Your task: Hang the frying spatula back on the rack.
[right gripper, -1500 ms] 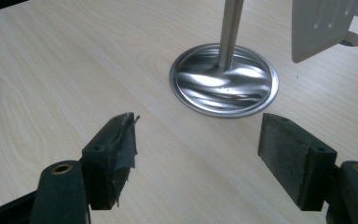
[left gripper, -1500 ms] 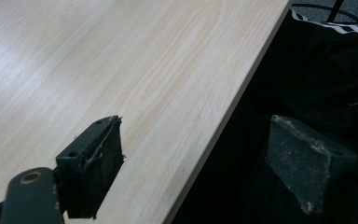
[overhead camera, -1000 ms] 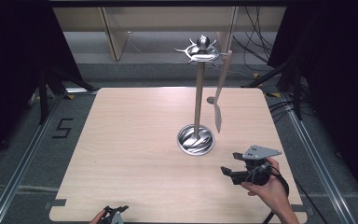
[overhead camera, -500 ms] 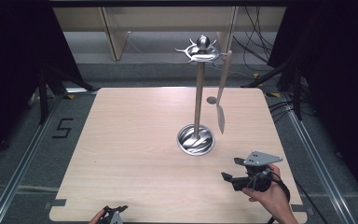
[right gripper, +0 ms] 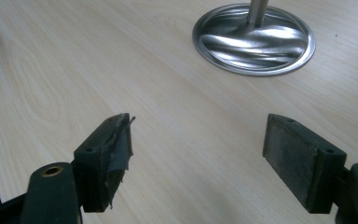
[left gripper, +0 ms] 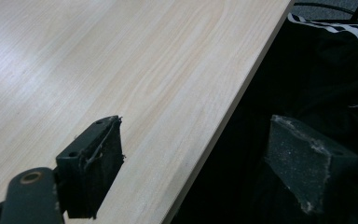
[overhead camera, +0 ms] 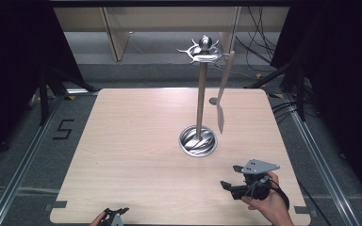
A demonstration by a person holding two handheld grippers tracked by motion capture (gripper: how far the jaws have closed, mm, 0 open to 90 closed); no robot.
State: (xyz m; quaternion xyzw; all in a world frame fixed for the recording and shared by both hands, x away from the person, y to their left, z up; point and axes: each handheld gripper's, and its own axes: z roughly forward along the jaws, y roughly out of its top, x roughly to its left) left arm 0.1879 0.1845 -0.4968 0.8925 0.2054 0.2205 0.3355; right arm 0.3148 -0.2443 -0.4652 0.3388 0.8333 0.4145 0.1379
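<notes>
A metal utensil stand (overhead camera: 200, 101) rises from a round steel base (overhead camera: 198, 141) (right gripper: 254, 38) in the middle of the wooden table (overhead camera: 136, 141). A wooden spatula (overhead camera: 223, 89) hangs from a hook on the stand's top ring, blade down. My right gripper (overhead camera: 232, 177) (right gripper: 198, 151) is held low over the table's front right, open and empty, pointing left toward the base. My left gripper (overhead camera: 115, 214) (left gripper: 200, 161) sits at the table's front edge, open and empty, one finger (left gripper: 93, 158) over the wood, the other past the edge.
A shelf unit (overhead camera: 122, 28) stands behind the table. Cables (overhead camera: 259, 42) trail on the floor at the back right. A mark shaped like 5 (overhead camera: 63, 129) is on the floor to the left. Dark clothing (left gripper: 317, 70) lies beyond the table's edge in the left gripper view.
My right gripper has drawn back toward the front edge of the table, away from the stand. The left gripper has stayed put.
</notes>
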